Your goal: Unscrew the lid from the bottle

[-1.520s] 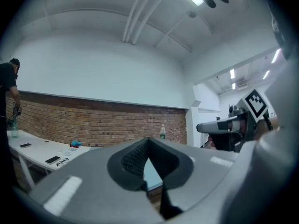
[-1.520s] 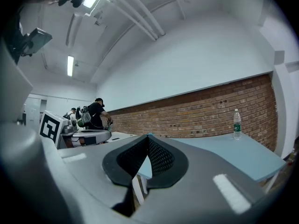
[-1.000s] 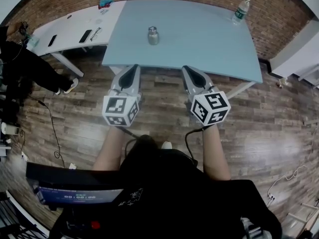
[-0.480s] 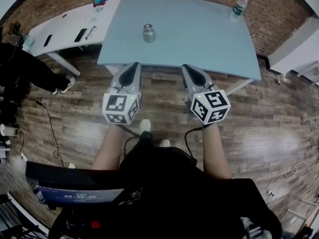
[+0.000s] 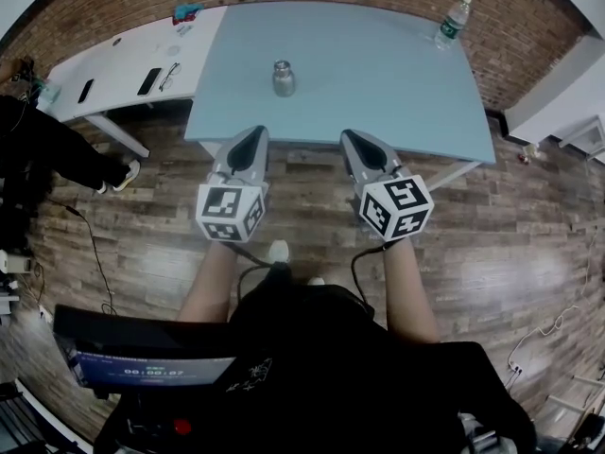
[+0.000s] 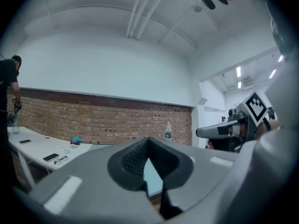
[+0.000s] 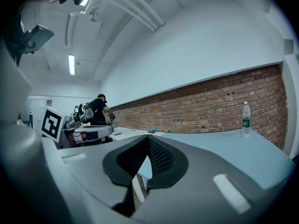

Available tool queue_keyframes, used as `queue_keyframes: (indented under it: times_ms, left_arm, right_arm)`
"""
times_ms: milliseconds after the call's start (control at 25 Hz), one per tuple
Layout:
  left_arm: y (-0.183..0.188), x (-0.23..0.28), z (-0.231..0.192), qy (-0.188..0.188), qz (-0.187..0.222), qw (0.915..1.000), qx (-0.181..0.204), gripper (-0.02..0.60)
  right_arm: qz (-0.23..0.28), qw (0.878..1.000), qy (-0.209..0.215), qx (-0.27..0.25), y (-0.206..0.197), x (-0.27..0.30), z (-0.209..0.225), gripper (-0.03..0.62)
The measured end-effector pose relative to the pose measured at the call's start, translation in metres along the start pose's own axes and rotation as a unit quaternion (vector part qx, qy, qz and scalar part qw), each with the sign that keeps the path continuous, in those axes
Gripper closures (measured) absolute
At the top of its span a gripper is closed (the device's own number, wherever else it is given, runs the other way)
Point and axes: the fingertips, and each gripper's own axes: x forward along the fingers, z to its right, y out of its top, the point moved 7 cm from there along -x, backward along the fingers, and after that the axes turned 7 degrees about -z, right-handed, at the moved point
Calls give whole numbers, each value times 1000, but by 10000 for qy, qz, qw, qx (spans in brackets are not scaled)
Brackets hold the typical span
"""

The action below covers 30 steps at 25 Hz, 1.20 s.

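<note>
1. Metal bottle (image 5: pixel 283 78) stands upright on the pale blue table (image 5: pixel 378 83), left of centre, with its lid (image 5: pixel 282 65) in place.
2. Both the left gripper (image 5: pixel 252 136) and the right gripper (image 5: pixel 353 140) are held side by side at the table's near edge, well apart from the bottle.
3. Each gripper view shows the jaws pressed together with nothing between them: both grippers are closed and empty.
4. Step in hand, as judged: approach. No grasp has been made and unscrewing has not begun.
5. Next move calls for opening both grippers. One should clamp the bottle's body to stop it turning. The other should close on the lid and rotate it.
6. Plastic water bottle (image 5: pixel 454 19) at the far right corner appears unrelated, being farthest from both grippers.
</note>
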Motion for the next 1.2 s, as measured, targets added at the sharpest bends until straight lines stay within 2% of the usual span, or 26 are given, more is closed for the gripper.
queue_keyframes:
  times_ms: [240,840,1200]
  left_arm:
    - [7,23,-34,-78,0,10000,34,581]
    - [17,81,-102,-713,-1,9974,101,581]
    - [14,87,-114,-859,67,9963,54,581]
  right_arm:
    - [44,9999,-118,-15,15,33,2,592]
    - [121,9977,-653,141,39,102,5,592]
    - [61,9967,-813,51,39,110,2,592]
